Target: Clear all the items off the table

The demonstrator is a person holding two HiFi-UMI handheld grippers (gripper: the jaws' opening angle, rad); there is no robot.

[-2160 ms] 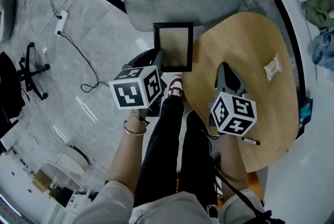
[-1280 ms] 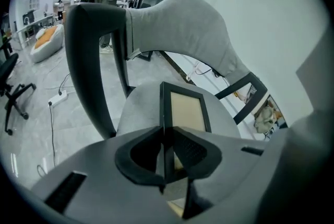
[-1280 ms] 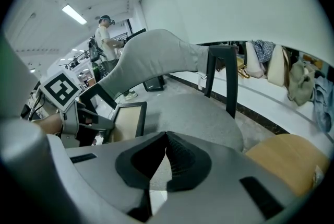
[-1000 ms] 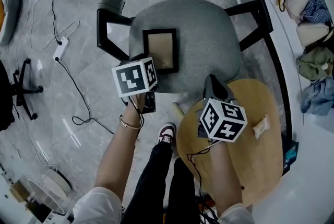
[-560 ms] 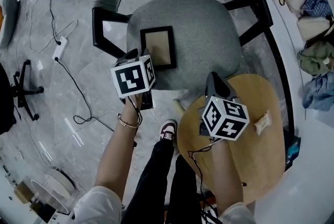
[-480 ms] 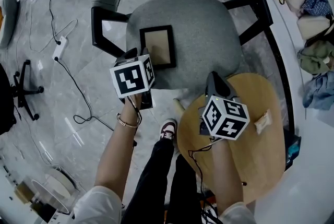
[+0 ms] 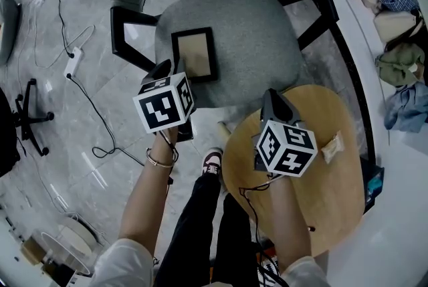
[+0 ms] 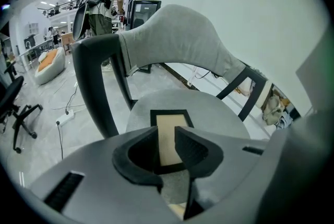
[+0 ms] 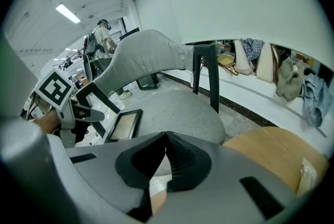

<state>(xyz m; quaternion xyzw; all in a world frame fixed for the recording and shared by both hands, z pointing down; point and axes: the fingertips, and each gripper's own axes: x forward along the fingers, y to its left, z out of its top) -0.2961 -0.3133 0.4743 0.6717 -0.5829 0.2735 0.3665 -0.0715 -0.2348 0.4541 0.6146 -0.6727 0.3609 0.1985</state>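
Left gripper (image 8: 166,135): jaws apart, just been opening, poised at the near short edge of the picture frame (image 7: 194,55); frame visible through the gap, not pinched by either pad. Frame flat on the grey chair seat (image 7: 257,38), long axis roughly in line with the left gripper, already off the tabletop (image 7: 334,202).

Right gripper (image 9: 166,137): jaws together at the tips, nothing between them, hovering over the tabletop's left part and aimed toward the chair.

Left on the round wooden tabletop: a small wrapped packet (image 7: 331,147) near the right edge, lying slantwise. Probably next in line. Off to the right of the right gripper, level with its marker cube (image 7: 286,147) rather than ahead of the jaws, and far nearer to it than to the left one. Calls for a swing rightward and opened jaws before any approach.
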